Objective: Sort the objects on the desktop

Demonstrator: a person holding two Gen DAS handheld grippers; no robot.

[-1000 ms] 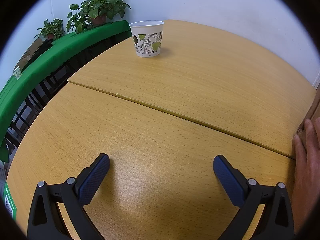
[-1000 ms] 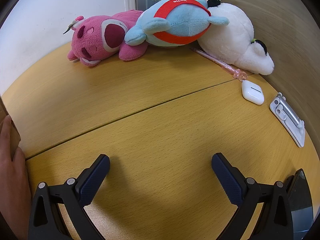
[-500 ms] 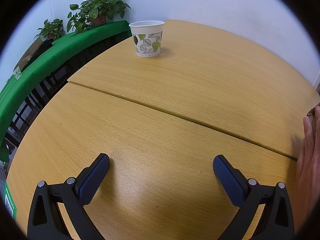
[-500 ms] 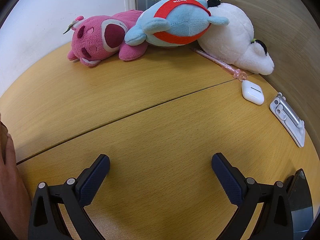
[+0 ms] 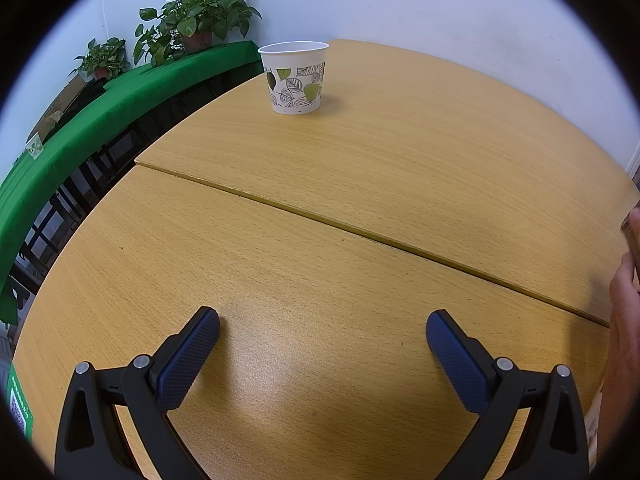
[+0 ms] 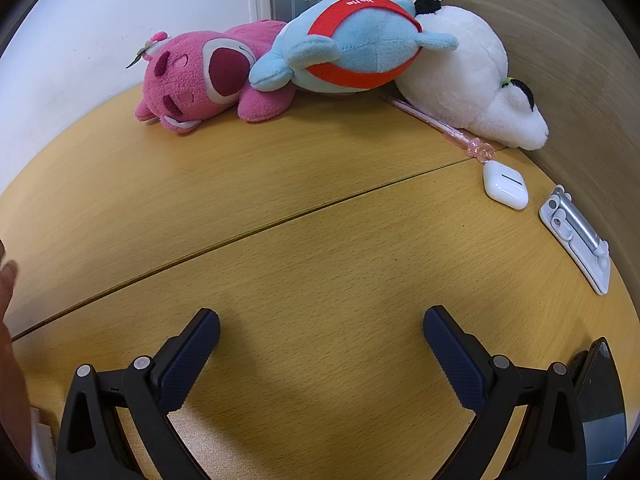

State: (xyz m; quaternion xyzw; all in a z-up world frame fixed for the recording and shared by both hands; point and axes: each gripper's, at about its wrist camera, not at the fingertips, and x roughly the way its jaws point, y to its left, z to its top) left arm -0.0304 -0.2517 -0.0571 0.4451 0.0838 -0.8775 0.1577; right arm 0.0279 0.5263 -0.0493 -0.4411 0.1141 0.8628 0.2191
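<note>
A wooden table (image 5: 400, 152) of two light panels, joined at a seam running across the middle, fills both views. In the left wrist view a long shelf draped in green cloth (image 5: 100, 108) runs along the far left wall, with potted plants (image 5: 196, 16) standing on it.

In the right wrist view three plush toys are heaped at the far edge: a white plush (image 6: 472, 80) at the far right, a light-blue plush with a red band (image 6: 356, 44) leaning on it, and a pink bear plush (image 6: 200, 76) to the left, touching the blue one.

The left gripper (image 5: 322, 332) hangs low over the near panel, its blue-padded tongs wide apart and holding nothing. The right gripper (image 6: 320, 330) does likewise over its near panel, tongs spread and empty.

A leaf-patterned paper cup (image 5: 295, 77) stands upright on the far panel in the left wrist view, well apart from the gripper. A person's hand (image 5: 624, 320) shows at the right edge.

In the right wrist view, a folded silver phone stand (image 6: 576, 236) lies at the right edge, a white earbuds case (image 6: 505, 185) just beyond it, and a pink pen (image 6: 440, 126) lies beside the white plush.
</note>
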